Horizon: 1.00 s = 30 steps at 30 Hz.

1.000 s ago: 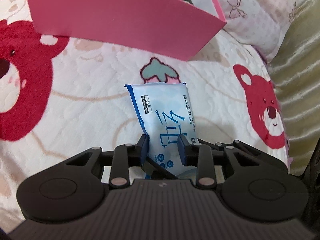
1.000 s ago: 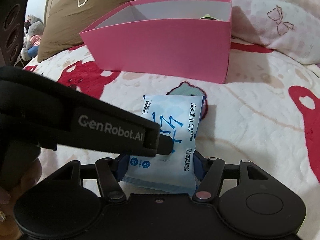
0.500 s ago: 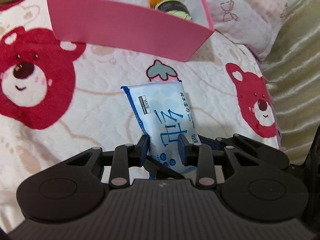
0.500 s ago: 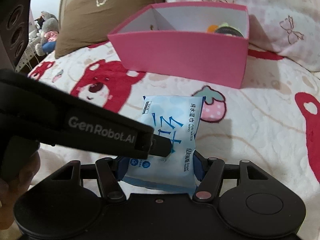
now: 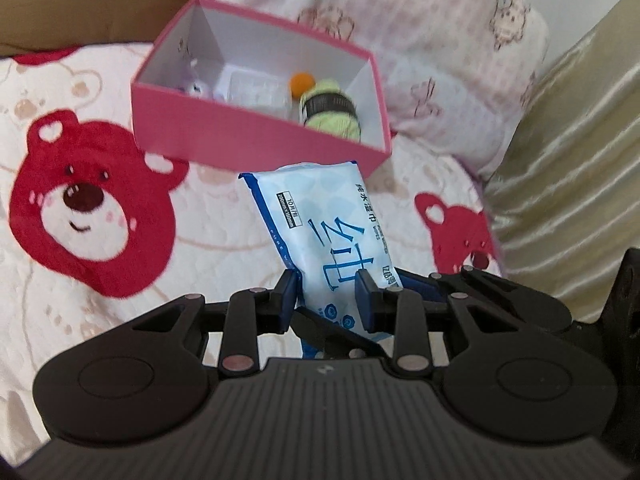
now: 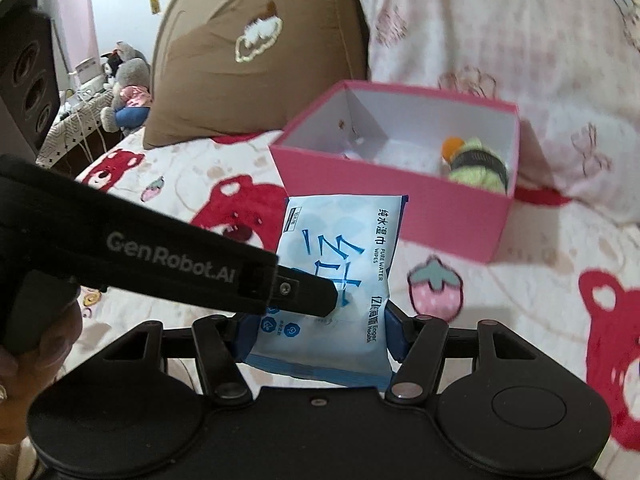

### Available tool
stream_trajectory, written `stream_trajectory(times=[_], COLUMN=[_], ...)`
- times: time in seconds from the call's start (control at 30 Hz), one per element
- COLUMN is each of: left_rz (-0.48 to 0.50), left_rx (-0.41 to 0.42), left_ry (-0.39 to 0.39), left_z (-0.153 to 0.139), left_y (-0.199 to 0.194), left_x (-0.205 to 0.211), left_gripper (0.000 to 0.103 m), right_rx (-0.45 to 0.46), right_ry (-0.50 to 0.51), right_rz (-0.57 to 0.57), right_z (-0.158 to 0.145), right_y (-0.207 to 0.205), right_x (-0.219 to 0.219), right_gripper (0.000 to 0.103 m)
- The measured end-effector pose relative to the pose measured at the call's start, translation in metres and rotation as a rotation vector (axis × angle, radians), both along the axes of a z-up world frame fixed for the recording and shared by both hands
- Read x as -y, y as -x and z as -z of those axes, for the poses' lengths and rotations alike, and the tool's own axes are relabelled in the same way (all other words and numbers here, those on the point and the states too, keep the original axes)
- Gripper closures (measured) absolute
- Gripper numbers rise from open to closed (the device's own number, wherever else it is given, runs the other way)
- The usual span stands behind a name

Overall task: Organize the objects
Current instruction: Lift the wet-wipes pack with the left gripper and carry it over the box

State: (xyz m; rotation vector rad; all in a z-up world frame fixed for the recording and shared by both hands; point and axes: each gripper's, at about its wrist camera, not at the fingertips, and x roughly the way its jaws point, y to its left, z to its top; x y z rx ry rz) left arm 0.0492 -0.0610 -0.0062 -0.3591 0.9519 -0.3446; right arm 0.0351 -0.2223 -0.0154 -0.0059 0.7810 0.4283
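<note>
Gripping the wet-wipes pack (image 5: 320,236) from two sides, both tools are clenched on it at once: the left gripper (image 5: 326,294) pinches a narrow span of its near end, and the right gripper (image 6: 316,330) clamps the same end across its full width. In the right wrist view the left tool's finger lies over the pack's face from the left. Neither hand is nearer; they share the load. The pack hangs clear of the bear-print bedspread (image 5: 120,240), its long axis running straight out from the jaws and tipped toward what lies ahead. It is a soft pale-blue pouch with a darker blue edge, large blue characters and a small printed label near its far end; the film looks slightly crumpled where the jaws press.

Directly beyond its far edge sits the pink box (image 5: 256,140), open-topped and white inside, its near wall just ahead of the pack. I'd judge the pack must clear that wall before release. Inside, toward the right, lie a green yarn ball (image 5: 330,114) and an orange ball (image 5: 302,82).
</note>
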Motion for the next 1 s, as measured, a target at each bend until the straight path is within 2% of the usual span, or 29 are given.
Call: stream_trajectory(times=[0.33,0.47,0.63,0.87,1.0], left_rz=[-0.037,-0.053,-0.049,-0.035,-0.026], left_rx=[0.04,0.077,0.066,0.042,0.038], left_ry=[0.093,0.075,0.105,0.111,0.131], left_z=[-0.044,-0.057,-0.067,-0.075,-0.075], left_y=[-0.014,-0.019,-0.04,-0.079,-0.1], left_x=[-0.026,-0.032,-0.043,-0.049,-0.056], left_gripper=[0.073,0.073,0.073,0.074,0.074], right_rx=[0.099,0.145,0.211,0.233,0.196], right_ry=[0.06,0.077,0.138,0.187,0.201], right_rz=[-0.075,-0.105,-0.164,-0.242,-0.268], right_z=[-0.054,-0.068,-0.081,-0.101,-0.105], right_y=[-0.014,-0.027,-0.041,-0.079,-0.107], right_x=[-0.013,-0.02,-0.03,-0.032,-0.033], right_gripper=[0.039,0.039,0.04,0.041,0.041])
